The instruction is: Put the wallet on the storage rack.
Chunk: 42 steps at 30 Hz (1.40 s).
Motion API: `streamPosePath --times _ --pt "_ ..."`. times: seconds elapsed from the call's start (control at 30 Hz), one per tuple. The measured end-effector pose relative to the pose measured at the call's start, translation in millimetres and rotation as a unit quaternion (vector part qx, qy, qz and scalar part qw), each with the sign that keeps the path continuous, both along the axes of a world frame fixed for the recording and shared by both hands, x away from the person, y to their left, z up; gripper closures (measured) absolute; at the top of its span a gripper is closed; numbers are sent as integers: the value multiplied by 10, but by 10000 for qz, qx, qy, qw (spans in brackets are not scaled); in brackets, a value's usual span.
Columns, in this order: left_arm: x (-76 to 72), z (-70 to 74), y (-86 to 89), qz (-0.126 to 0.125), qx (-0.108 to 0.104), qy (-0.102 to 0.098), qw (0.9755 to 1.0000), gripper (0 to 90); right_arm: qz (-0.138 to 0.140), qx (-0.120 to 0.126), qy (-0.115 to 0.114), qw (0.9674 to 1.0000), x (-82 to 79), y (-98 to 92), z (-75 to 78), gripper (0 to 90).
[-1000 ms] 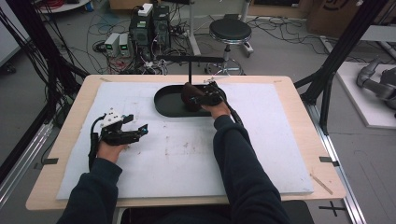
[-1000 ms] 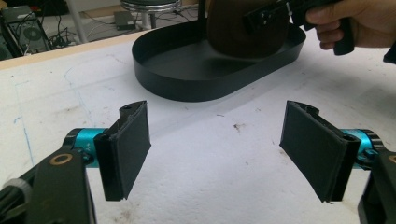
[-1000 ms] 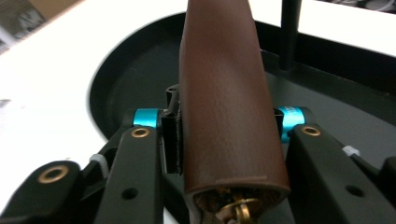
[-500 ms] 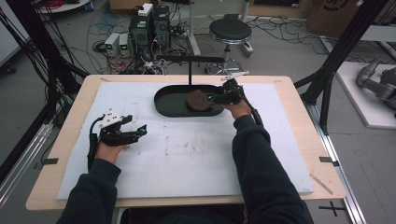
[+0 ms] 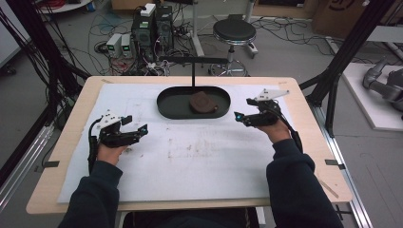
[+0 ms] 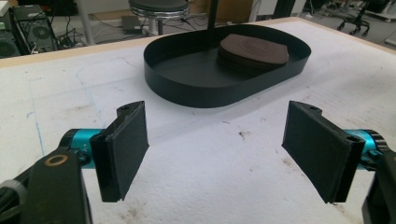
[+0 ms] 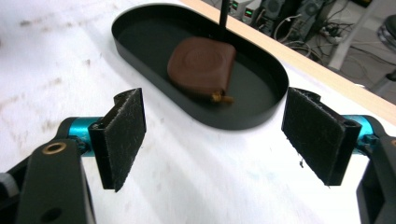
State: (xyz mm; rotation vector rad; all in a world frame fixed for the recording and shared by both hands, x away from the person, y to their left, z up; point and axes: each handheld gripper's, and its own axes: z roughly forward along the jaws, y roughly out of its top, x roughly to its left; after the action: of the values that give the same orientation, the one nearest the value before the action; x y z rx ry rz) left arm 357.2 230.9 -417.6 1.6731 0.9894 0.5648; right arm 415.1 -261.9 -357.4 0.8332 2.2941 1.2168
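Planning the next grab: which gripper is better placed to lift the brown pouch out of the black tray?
Probably the right gripper: open, beside the black tray, on the side where the brown pouch lies. The left gripper, also open, sits farther back.

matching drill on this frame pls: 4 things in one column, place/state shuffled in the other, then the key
Things:
1. brown pouch
2. black oval tray
3. left gripper
4. round stool

Places/states:
A. on the floor beyond the table
B. open, empty, left side of the white mat
C. lying inside the tray
D. at the far middle of the mat, an upright post behind it

Pairs: 1-C, 2-D, 3-B, 4-A
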Motion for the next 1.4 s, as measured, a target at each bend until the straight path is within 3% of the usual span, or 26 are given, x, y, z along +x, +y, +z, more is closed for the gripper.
streamPosePath --times 0.2,0.3,0.6,0.83,1.4 --pt "13 -4 20 82 18 -29 10000 220 -186 55 -30 9998 -204 -263 -234 221" --pt "9 2 26 117 -8 -55 9999 220 -288 145 -31 9995 -243 -333 -314 220" --pt "-22 21 1 71 175 -137 9997 220 -482 75 38 9988 -332 -448 -455 220" --pt "-59 22 17 61 177 -193 9996 221 -568 133 -11 9983 -366 -460 -427 220" --pt "-43 6 43 136 151 -159 9997 221 -631 -36 21 9980 -341 -465 -463 218"
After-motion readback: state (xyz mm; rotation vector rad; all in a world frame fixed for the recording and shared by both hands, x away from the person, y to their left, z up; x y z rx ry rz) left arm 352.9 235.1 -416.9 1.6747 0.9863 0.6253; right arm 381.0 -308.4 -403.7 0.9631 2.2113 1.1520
